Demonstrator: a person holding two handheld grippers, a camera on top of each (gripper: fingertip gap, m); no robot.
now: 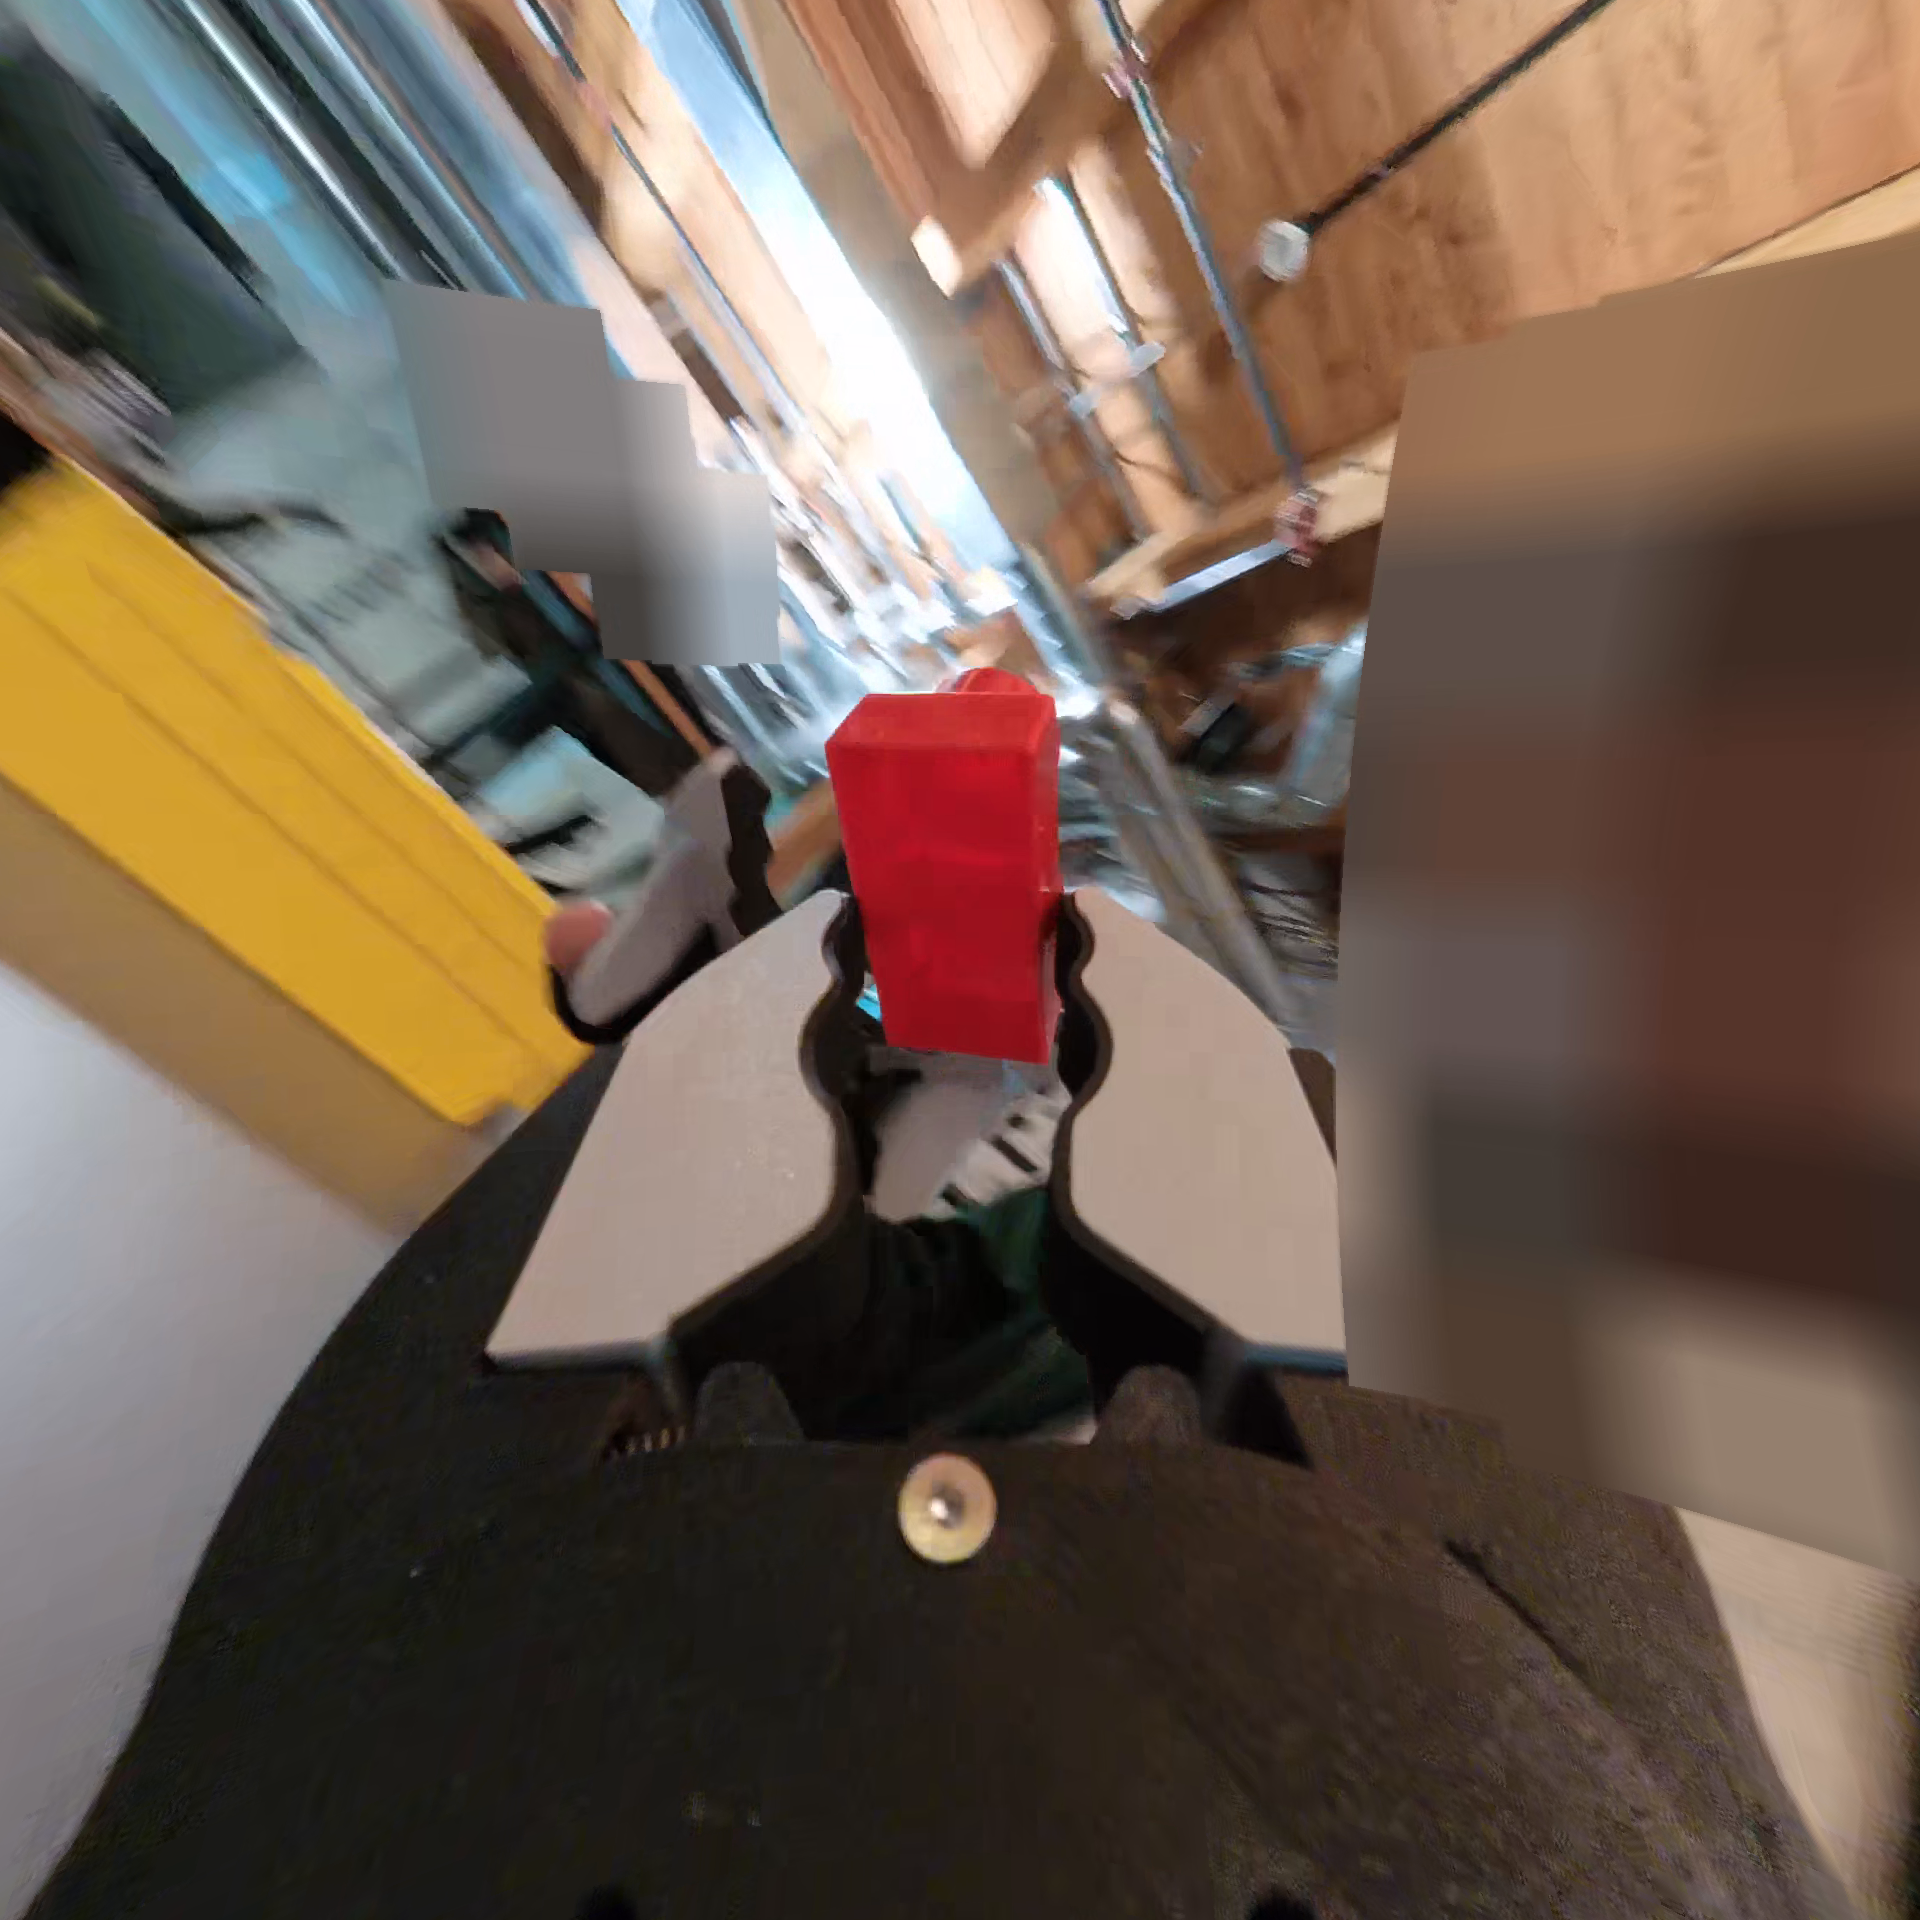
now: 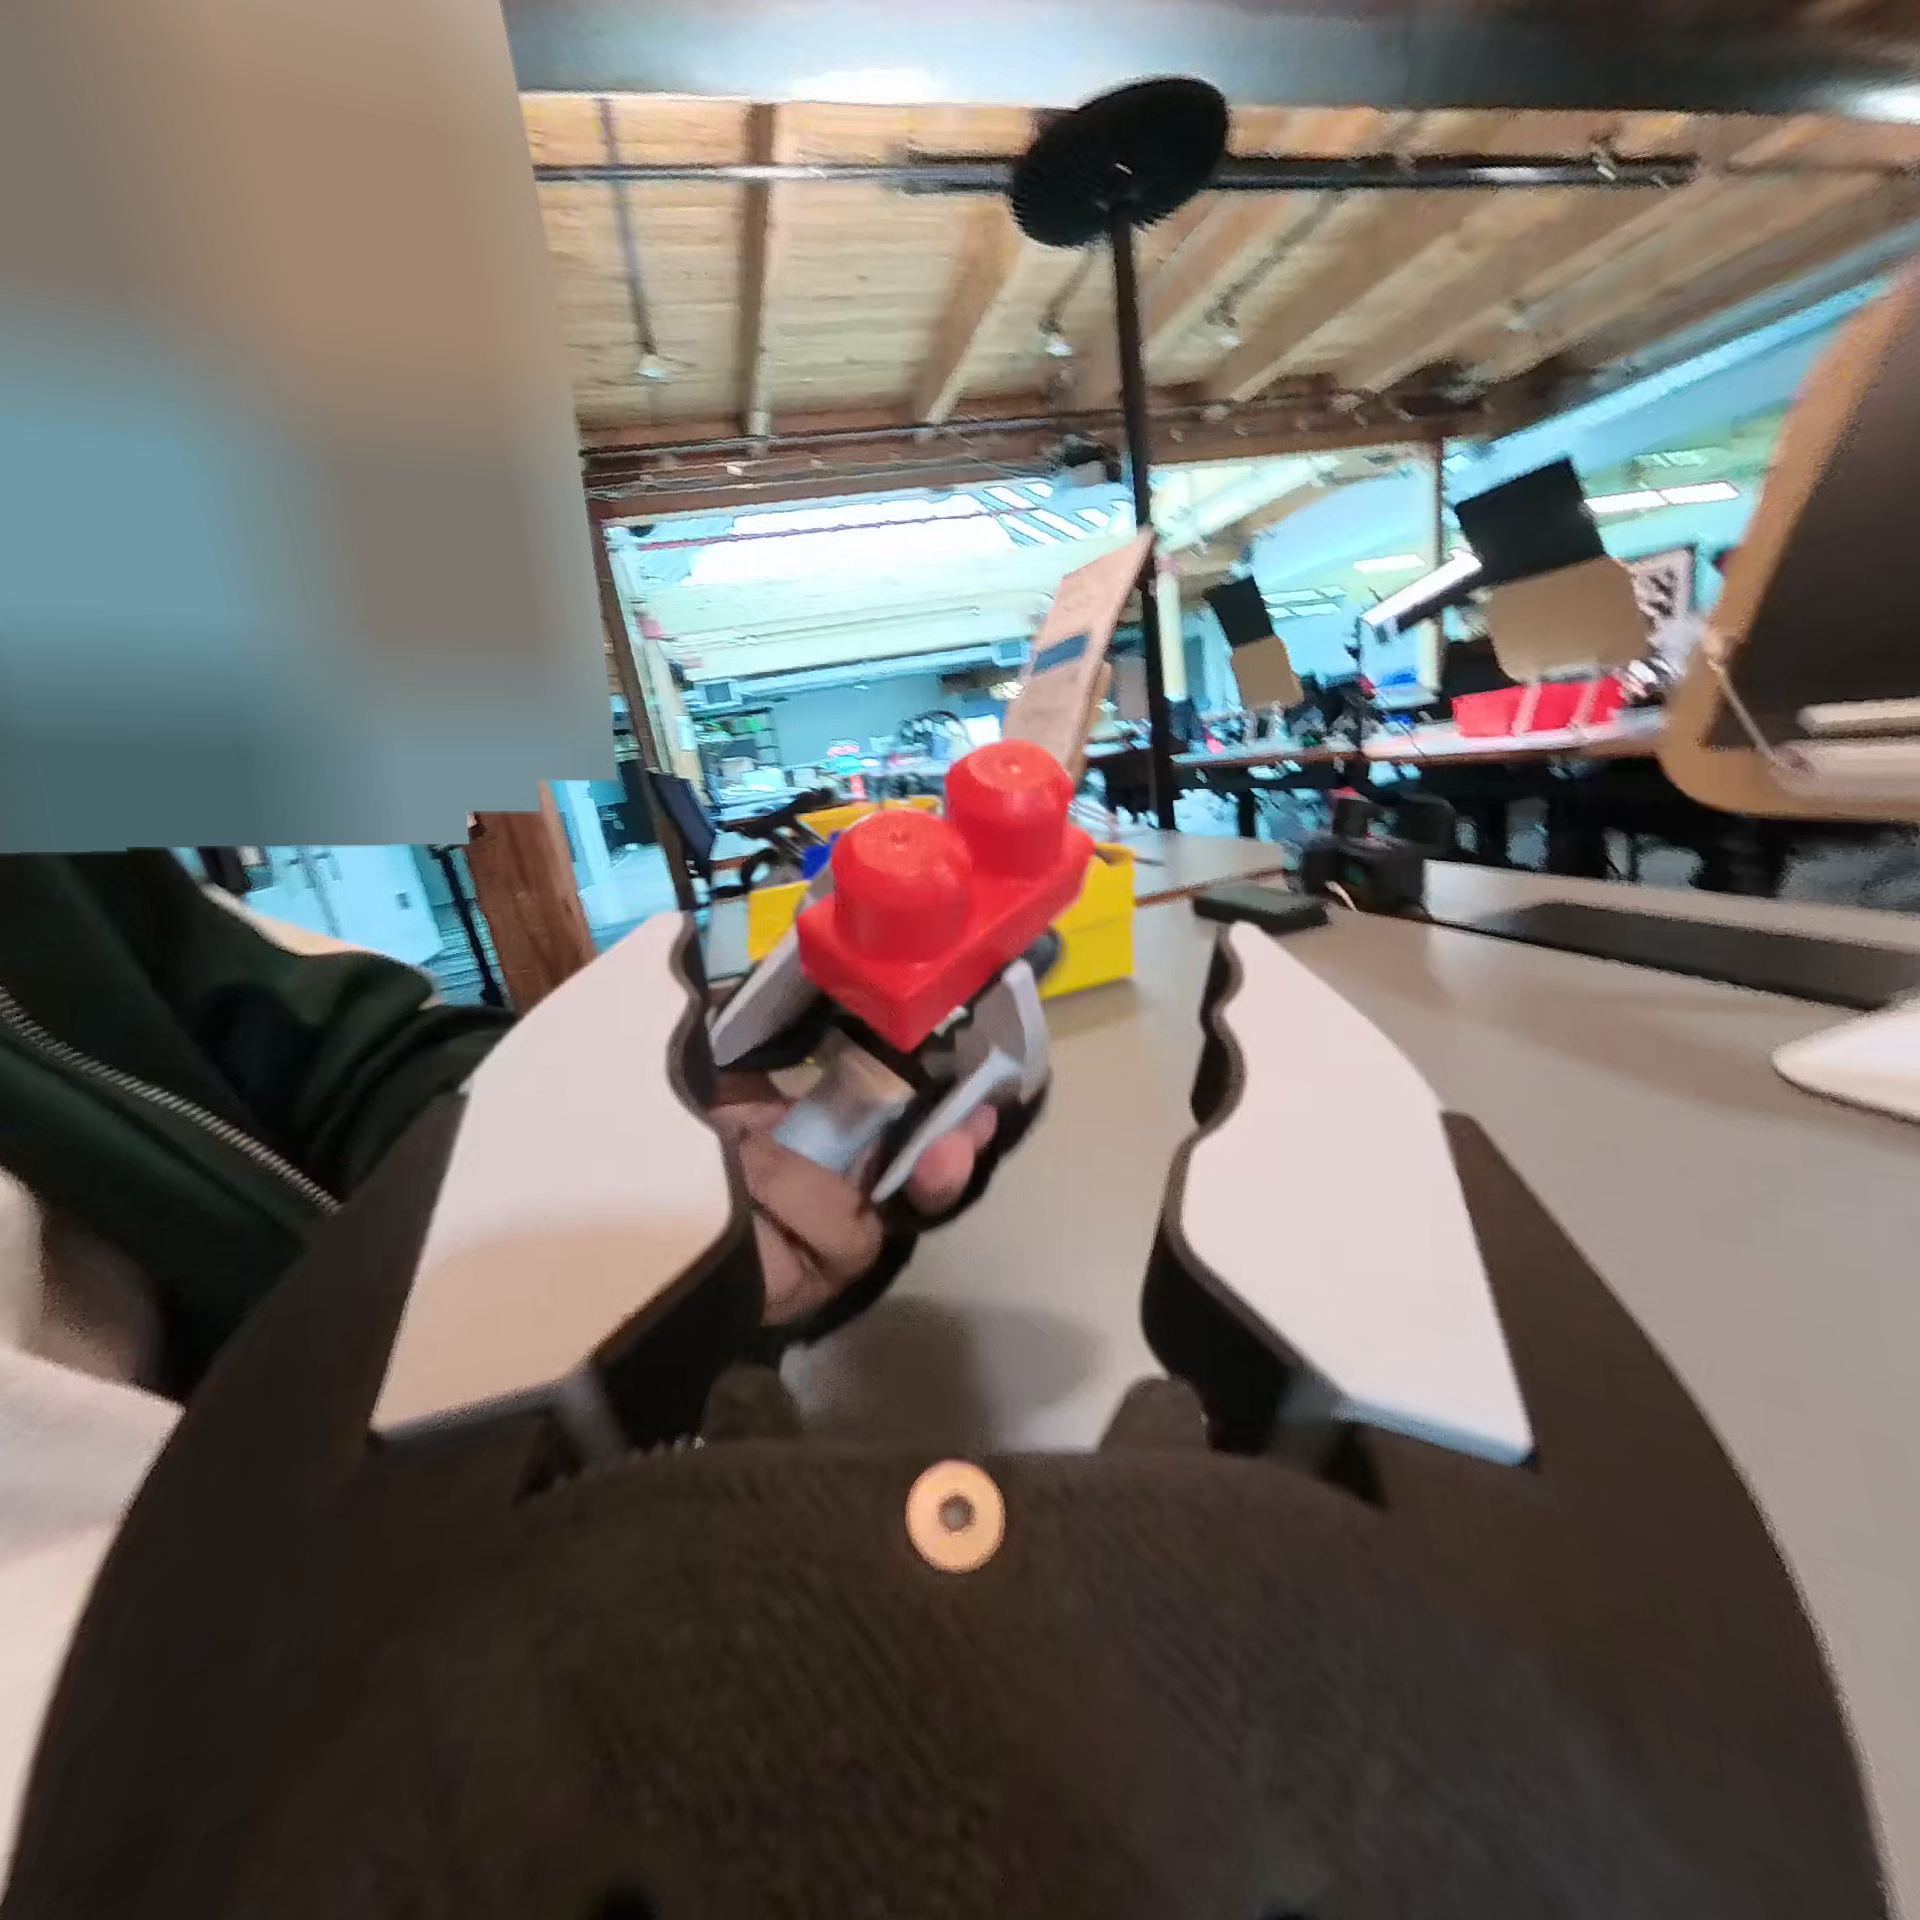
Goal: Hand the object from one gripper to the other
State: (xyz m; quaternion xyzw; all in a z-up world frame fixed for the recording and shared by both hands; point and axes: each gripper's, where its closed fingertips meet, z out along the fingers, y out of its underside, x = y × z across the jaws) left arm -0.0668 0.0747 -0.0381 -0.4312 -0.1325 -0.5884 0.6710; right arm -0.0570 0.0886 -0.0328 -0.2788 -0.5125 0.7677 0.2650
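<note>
A red two-stud brick (image 1: 935, 810) is clamped between the grey fingers of my left gripper (image 1: 951, 914), which is shut on its lower half; the brick sticks up past the fingertips. In the right wrist view the same brick (image 2: 935, 914) shows studs up, held by the left gripper (image 2: 894, 1013) in a person's hand (image 2: 831, 1226). My right gripper (image 2: 956, 935) is open and empty. Its fingers (image 2: 582, 1091) stand wide on both sides of the brick and do not touch it. One right gripper finger (image 1: 665, 904) shows just left of the brick in the left wrist view.
A yellow bin (image 1: 260, 810) stands on the grey table (image 2: 1455, 1091), also seen behind the brick (image 2: 1091, 925). A black pole stand (image 2: 1138, 520), a black flat item (image 2: 1662, 945) and a white object (image 2: 1849, 1060) are on the table to the right. A dark green sleeve (image 2: 208, 1039) is at left.
</note>
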